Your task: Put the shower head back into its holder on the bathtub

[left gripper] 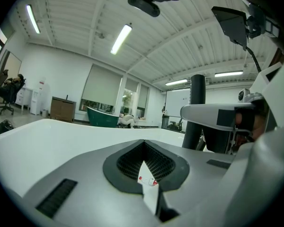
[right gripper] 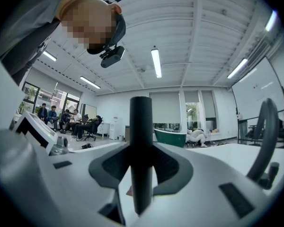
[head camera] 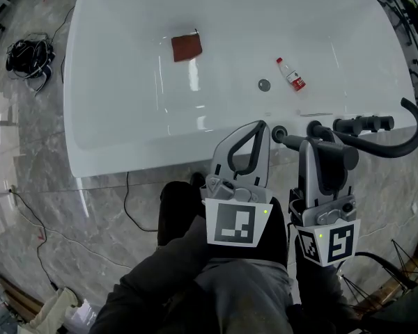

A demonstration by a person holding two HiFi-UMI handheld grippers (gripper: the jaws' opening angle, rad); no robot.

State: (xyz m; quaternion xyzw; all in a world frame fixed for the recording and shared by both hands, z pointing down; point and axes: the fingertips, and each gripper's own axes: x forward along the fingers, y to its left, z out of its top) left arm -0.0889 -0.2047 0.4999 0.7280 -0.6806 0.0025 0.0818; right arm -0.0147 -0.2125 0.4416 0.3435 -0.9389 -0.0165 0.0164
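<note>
r gripper [head camera: 324, 148] was clamped on the shower head [right gripper: 141, 155] at the bathtub [head camera: 111, 145] rim; l gripper [head camera: 258, 131] closed on nothing. next, prob: line it up w/ the holder and lower it upright.

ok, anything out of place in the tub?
Yes: a small clear red-labelled bottle lies on its side by the round drain, a red-brown cloth on the floor of the white bathtub. The black shower wand is clamped in the right gripper.

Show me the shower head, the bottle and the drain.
shower head [right gripper: 141, 145]: right gripper view, middle of its dark handle.
bottle [head camera: 291, 74]: head view, middle of its body.
drain [head camera: 264, 85]: head view, its centre.
</note>
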